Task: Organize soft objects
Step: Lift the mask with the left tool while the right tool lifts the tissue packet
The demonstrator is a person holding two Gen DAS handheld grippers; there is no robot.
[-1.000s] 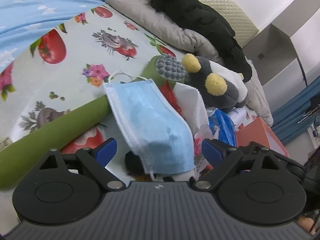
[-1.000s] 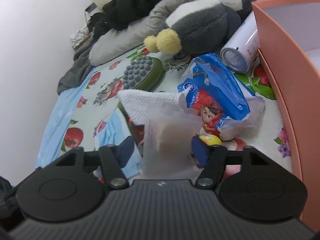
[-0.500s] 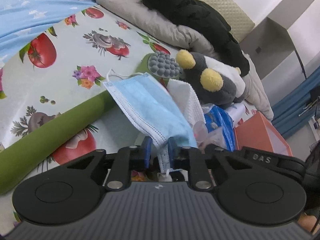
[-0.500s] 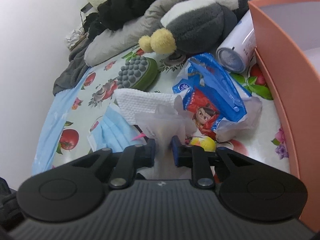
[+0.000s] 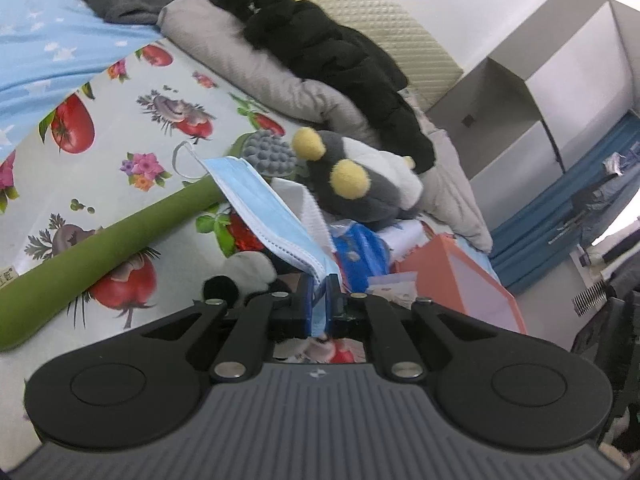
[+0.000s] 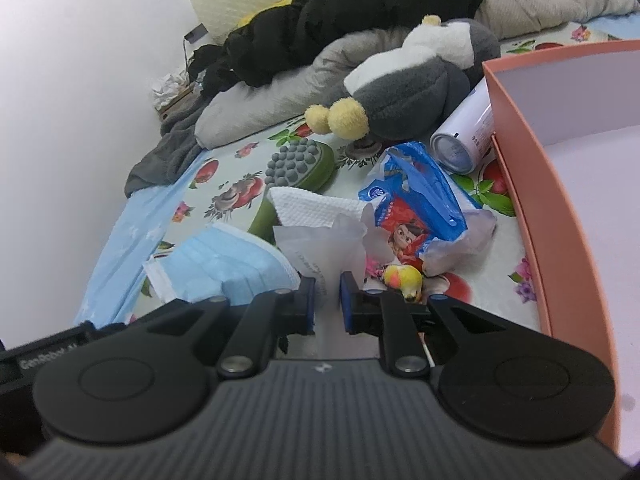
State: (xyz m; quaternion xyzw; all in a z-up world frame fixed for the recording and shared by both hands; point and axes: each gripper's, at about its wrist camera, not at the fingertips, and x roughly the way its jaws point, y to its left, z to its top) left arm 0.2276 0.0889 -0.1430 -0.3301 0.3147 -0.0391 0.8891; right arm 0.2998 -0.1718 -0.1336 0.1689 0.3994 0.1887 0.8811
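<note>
Our left gripper [image 5: 319, 300] is clenched on the near edge of a blue face mask [image 5: 262, 210], which rises from between the blue pads and slants away to the far left, one white ear loop curling off its far corner. Our right gripper [image 6: 327, 297] is clamped on a translucent plastic pouch [image 6: 320, 248] that stands up crumpled between its fingers; in the right wrist view the mask [image 6: 224, 266] lies just left of the pouch.

Everything sits on a bedsheet [image 5: 120, 120] printed with tomatoes and flowers. A long green massage stick [image 5: 100, 244] runs from the near left toward the middle, its grey knobbed head [image 6: 296, 162] beside a white paper towel [image 6: 316, 208]. Beyond that lies a grey and white plush penguin [image 6: 416, 80] with yellow feet. A blue snack bag [image 6: 416, 204] rests right of the towel, a white spray can [image 6: 464, 140] lies just past it, and a small yellow toy [image 6: 402, 278] sits near our right fingers. The orange box [image 6: 532, 184] stands open on the right. Far off, a grey pillow [image 5: 260, 68] carries a black jacket [image 5: 332, 60].
</note>
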